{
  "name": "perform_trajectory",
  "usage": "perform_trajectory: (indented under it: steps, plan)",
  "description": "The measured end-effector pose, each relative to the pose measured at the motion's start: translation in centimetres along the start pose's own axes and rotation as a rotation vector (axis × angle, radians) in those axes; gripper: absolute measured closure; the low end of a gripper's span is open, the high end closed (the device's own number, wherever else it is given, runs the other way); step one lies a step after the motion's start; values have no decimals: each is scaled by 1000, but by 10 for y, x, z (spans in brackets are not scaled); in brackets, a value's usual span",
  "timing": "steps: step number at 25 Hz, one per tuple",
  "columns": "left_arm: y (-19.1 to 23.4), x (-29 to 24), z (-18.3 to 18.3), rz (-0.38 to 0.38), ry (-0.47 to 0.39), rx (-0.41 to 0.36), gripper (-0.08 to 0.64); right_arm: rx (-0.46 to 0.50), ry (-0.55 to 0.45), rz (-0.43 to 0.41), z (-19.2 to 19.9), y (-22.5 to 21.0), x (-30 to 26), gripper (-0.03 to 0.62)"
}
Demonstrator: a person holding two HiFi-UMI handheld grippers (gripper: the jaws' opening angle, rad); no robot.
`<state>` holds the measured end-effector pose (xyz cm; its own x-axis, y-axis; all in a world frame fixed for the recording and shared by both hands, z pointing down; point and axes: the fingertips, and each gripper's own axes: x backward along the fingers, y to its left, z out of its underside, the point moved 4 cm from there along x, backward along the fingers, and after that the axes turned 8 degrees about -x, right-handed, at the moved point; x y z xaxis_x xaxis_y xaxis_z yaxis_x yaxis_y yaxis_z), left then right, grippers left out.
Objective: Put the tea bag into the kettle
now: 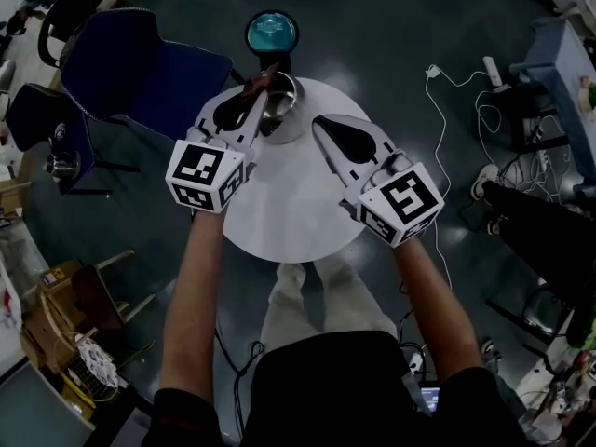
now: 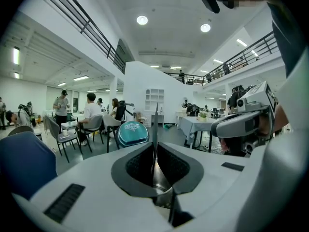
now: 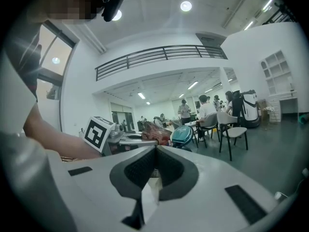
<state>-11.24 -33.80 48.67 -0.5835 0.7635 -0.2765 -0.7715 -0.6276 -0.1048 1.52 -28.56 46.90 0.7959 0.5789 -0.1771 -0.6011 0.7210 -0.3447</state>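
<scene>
Left tongs were clamped on the reddish tea bag, thin edge toward their camera. The bag was held at the left rim of the metal kettle. Kettle stood at far edge of the round white surface. Right tongs were pressed together, nothing between them, near the kettle's right side.

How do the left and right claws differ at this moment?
The left claw is shut on a reddish tea bag; the right claw is shut on nothing. The left claw reaches over the kettle; the right claw sits beside the kettle, over bare table. Both have their jaws together.
</scene>
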Motion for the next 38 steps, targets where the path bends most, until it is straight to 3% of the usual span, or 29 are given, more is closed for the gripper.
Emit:
perform_trajectory:
  steps: [24, 29, 38]
  plan:
    - [0, -33, 28, 7, 24, -40, 522, -65, 50, 33, 36, -19, 0, 575]
    - [-3, -32, 29, 20, 29, -31, 465, -66, 49, 27, 35, -16, -2, 575]
    - [1, -22, 23, -2, 21, -41, 465, -76, 60, 31, 40, -15, -1, 575]
